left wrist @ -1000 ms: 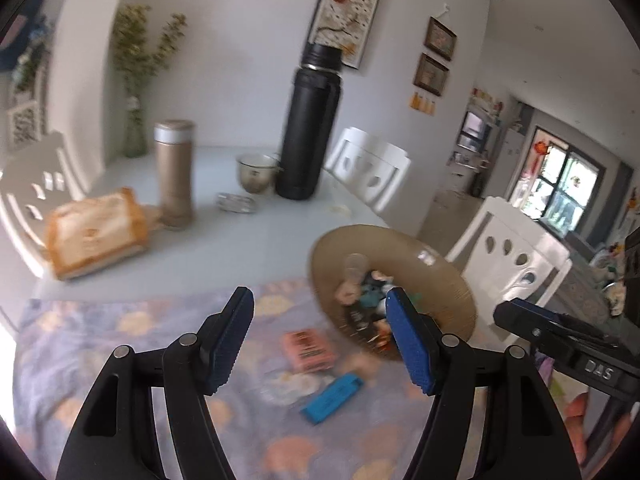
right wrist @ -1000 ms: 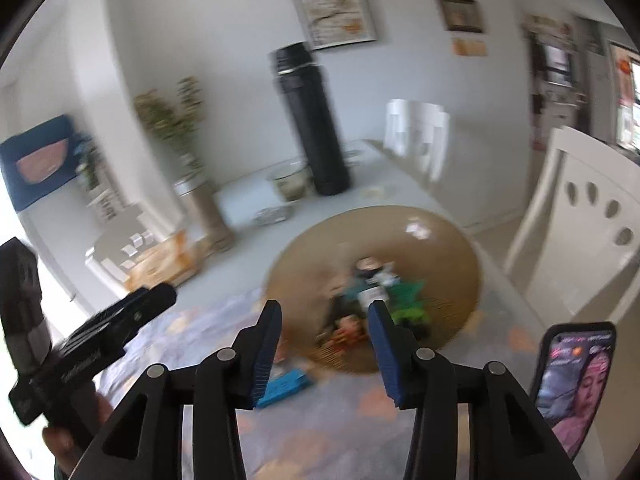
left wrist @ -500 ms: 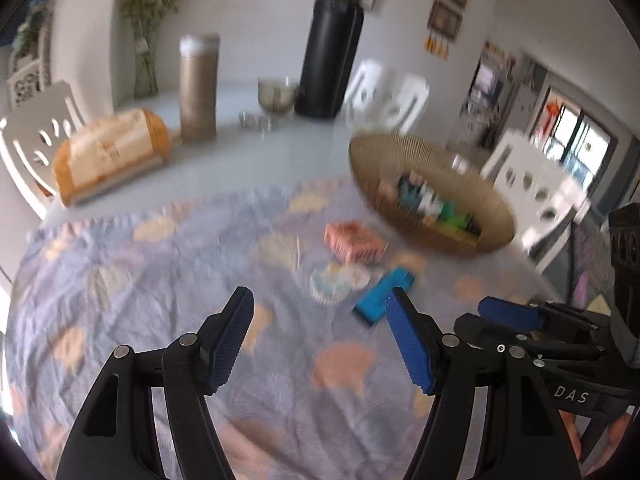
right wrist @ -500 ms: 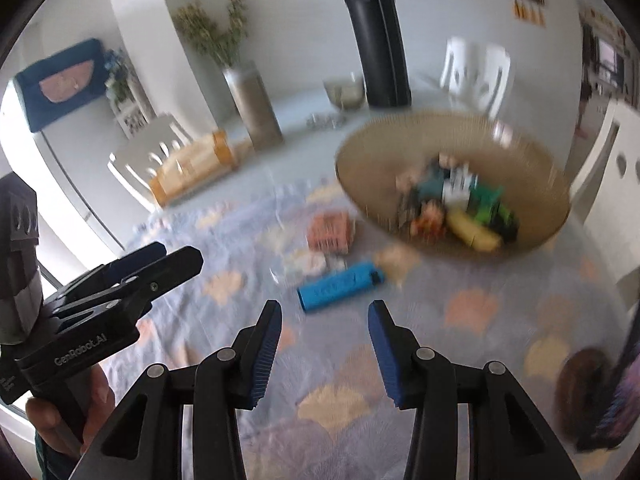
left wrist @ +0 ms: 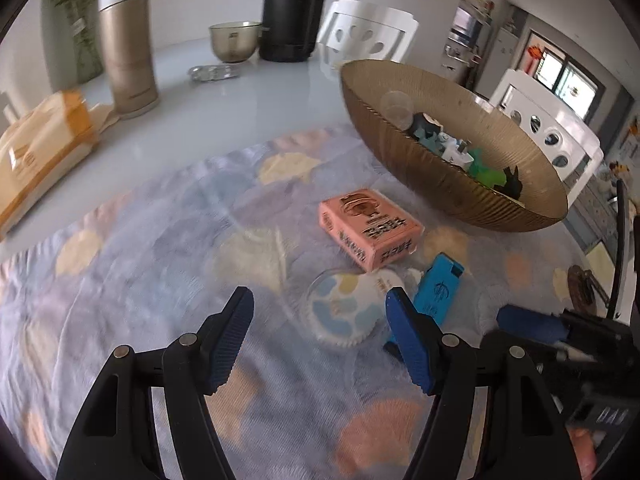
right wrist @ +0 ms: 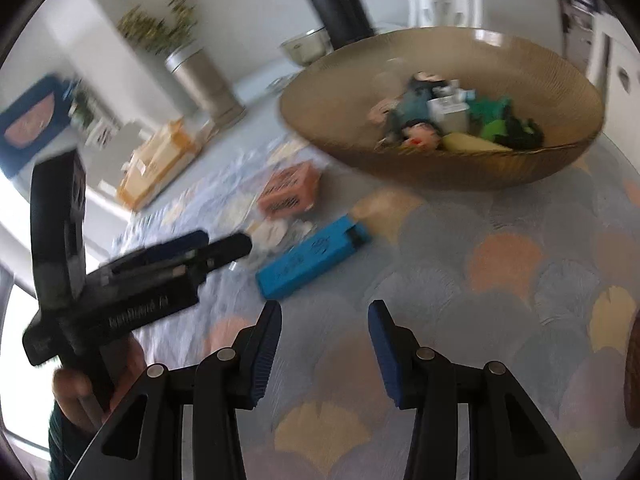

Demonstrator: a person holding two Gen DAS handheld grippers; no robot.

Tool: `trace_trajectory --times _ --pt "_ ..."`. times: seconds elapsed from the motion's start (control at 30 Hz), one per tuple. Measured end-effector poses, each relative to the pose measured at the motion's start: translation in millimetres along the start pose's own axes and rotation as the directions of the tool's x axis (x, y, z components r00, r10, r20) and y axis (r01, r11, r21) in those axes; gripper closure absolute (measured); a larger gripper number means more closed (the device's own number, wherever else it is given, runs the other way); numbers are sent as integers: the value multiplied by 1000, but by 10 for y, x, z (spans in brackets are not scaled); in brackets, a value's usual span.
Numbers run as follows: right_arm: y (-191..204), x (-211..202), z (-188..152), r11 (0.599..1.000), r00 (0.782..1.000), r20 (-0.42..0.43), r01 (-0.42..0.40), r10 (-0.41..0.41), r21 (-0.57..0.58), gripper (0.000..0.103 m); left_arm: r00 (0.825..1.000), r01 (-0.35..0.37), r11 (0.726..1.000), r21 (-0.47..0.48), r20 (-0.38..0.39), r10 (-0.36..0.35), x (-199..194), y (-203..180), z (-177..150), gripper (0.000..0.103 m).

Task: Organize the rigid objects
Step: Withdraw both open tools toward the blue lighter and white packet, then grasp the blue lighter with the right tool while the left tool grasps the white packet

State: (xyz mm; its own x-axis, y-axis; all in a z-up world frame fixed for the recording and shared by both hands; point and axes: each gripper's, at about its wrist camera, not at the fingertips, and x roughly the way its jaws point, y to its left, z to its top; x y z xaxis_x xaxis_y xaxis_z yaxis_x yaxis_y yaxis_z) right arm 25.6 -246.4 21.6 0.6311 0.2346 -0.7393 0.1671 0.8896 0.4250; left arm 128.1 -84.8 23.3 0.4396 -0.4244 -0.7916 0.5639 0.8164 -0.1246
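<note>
Left hand-held gripper (left wrist: 320, 312), empty, hovers w/ blue box (left wrist: 438, 290) beside right pad.

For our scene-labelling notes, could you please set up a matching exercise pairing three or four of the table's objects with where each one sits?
Things:
1. pink rectangular box
2. blue flat rectangular case
3. small green plastic toy
4. gold cylindrical metal flask

Places:
A. inside the wide ribbed brown bowl
B. upright on the bare white tabletop
C. on the patterned cloth, nearest the bowl
D. on the cloth, just past the left gripper's right fingertip

Pairs: 1-C, 2-D, 3-A, 4-B
</note>
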Motion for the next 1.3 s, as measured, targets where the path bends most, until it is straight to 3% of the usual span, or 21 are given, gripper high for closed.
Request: trace_trajectory --times 0.17,0.23,0.33,0.57,0.63,0.7,0.93,1.13,1.2,1.3 --pt "-54 105 167 997 1000 1 12 -12 72 59 999 51 997 49 -15 -50 94 -137 24 39" --pt "-76 174 203 995 1000 -4 17 -16 98 59 1000 27 998 52 -4 -27 86 -147 11 40" --pt "-87 224 252 992 1000 14 21 -23 124 59 995 99 993 57 -34 -97 49 -157 -43 41" --pt "141 304 237 993 992 35 122 -122 -3 60 990 129 975 181 -81 -116 -80 -469 -289 41" --pt "210 329 209 988 990 28 141 -139 -69 66 991 114 966 231 -88 -95 -122 -587 -397 43" --pt "232 313 156 987 994 15 114 -113 -111 72 989 129 958 257 -99 -106 -193 -667 -501 43" --pt "124 103 -88 981 998 -56 -5 -6 -192 74 989 138 959 248 -91 -119 -420 -624 -709 41" --pt "-10 -105 -298 956 993 -109 -64 35 -285 74 991 133 982 136 -50 -127 -473 -345 -604 42" --pt "-57 -165 -337 949 994 -103 -65 35 -309 74 994 103 988 114 -41 -99 -441 -326 -530 42" --pt "-209 -233 -380 961 986 -148 -117 82 -249 70 998 54 994 95 -37 -51 -329 -353 -366 40"
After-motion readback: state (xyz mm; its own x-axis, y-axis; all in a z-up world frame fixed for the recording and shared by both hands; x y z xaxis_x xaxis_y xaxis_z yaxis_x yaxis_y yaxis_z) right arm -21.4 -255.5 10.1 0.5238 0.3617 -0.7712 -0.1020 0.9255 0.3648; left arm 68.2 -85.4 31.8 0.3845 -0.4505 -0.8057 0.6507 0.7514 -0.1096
